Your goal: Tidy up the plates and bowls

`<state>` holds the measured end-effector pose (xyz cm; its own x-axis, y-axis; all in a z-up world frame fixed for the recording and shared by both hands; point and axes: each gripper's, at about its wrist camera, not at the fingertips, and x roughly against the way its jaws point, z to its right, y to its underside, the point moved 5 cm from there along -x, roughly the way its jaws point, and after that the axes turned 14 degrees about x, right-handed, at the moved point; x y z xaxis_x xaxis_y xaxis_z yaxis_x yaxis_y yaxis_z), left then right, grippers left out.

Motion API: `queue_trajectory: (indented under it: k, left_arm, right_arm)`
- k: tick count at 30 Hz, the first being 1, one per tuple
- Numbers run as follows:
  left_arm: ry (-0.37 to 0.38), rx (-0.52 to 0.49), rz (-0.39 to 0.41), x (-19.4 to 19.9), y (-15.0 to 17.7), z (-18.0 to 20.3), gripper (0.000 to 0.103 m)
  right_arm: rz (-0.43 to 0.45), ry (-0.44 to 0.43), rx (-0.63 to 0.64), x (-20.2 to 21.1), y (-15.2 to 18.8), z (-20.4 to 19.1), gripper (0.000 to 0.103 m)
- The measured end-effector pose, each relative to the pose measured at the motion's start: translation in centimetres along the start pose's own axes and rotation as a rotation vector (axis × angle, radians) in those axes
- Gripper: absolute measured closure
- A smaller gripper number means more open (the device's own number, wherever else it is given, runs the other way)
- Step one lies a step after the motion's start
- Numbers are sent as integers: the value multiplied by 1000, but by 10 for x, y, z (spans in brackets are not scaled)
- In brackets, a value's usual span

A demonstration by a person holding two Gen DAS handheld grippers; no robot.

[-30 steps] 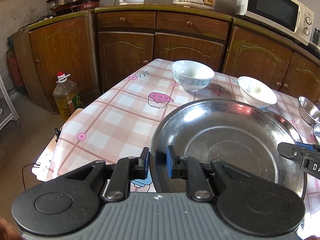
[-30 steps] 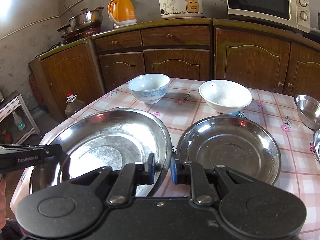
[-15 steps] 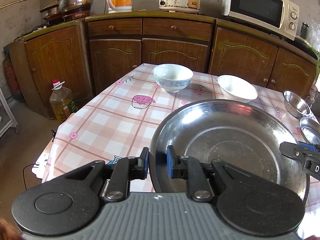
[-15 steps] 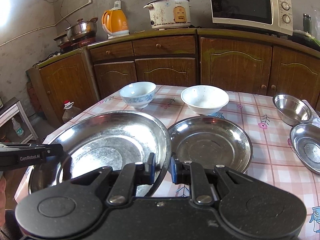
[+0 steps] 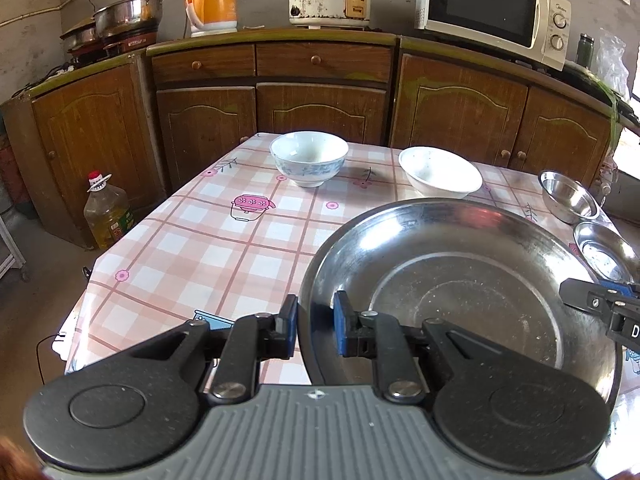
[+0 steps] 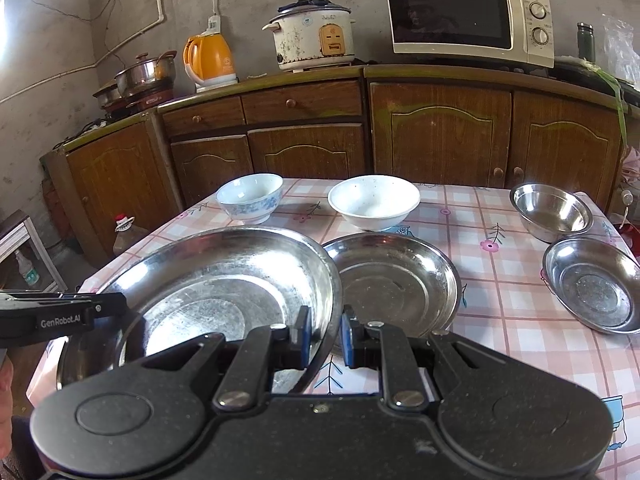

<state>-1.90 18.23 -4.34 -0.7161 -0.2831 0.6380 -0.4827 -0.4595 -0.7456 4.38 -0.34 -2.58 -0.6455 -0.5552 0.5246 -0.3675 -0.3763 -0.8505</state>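
Large steel plate (image 5: 460, 292) held above the checked tablecloth (image 5: 208, 248) by both tools. Left gripper (image 5: 316, 326) clamps its left rim; right gripper (image 6: 326, 334) clamps the opposite rim, blue pads either side of the thin edge. Plate round, shallow, scuffed, shiny. Beside it on the table lies a smaller steel plate (image 6: 394, 280); beyond, two ceramic bowls (image 6: 250, 196), glazed and smooth.

Large steel plate (image 6: 224, 280) is hiding smaller plate's (image 6: 400, 280) 9 o'clock rim; right gripper (image 5: 600, 308) is getting cropped at 3 o'clock.
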Motion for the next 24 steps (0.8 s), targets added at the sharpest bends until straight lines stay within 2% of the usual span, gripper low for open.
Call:
queue_trajectory:
  k: [24]
  left_arm:
    - [59, -44, -38, 1, 18, 39, 83]
  right_arm:
    - [-1, 60, -40, 29, 17, 35, 82]
